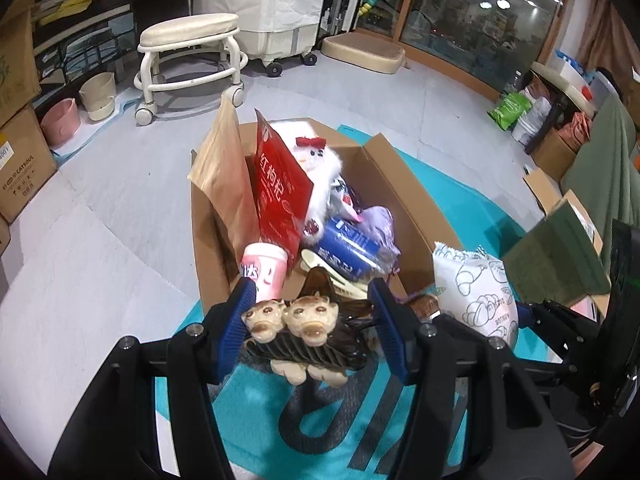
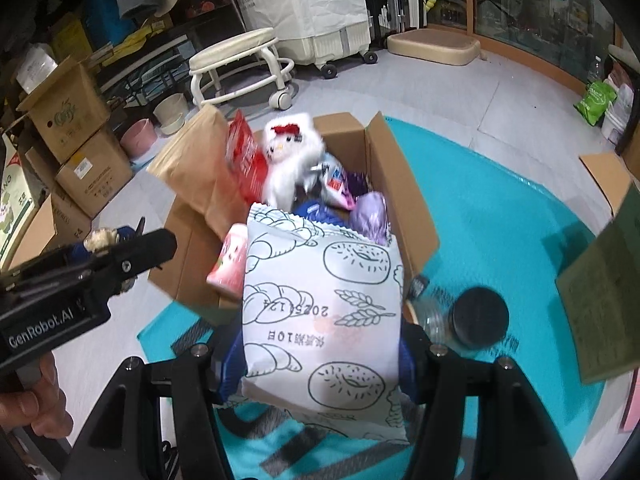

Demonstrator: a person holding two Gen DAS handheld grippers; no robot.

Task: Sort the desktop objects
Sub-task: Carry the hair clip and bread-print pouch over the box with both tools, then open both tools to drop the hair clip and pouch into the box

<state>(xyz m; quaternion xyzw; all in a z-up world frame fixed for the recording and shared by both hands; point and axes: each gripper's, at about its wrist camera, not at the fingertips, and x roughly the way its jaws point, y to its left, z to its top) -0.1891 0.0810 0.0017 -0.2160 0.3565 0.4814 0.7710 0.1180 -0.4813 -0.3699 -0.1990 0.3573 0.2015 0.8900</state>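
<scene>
My left gripper [image 1: 312, 316] is shut on a brown hair claw clip [image 1: 304, 336] with two cream animal heads, held just short of the open cardboard box [image 1: 404, 200]. My right gripper [image 2: 320, 356] is shut on a white snack bag [image 2: 320, 312] printed with bread drawings, also held in front of the box [image 2: 404, 196]. The same bag [image 1: 476, 288] shows at the right of the left wrist view. The box holds a brown paper bag [image 1: 228, 184], a red pouch [image 1: 280, 192], a white plush toy [image 1: 316, 156], a pink cup [image 1: 266, 270] and a blue pack [image 1: 352, 248].
The box stands on a teal mat [image 2: 500, 216]. A clear jar with a black lid [image 2: 480, 316] lies to the right of the box. A green box flap [image 2: 604, 304] hangs at the right edge. A white rolling stool [image 1: 192, 60] and stacked cartons [image 2: 76, 140] stand beyond.
</scene>
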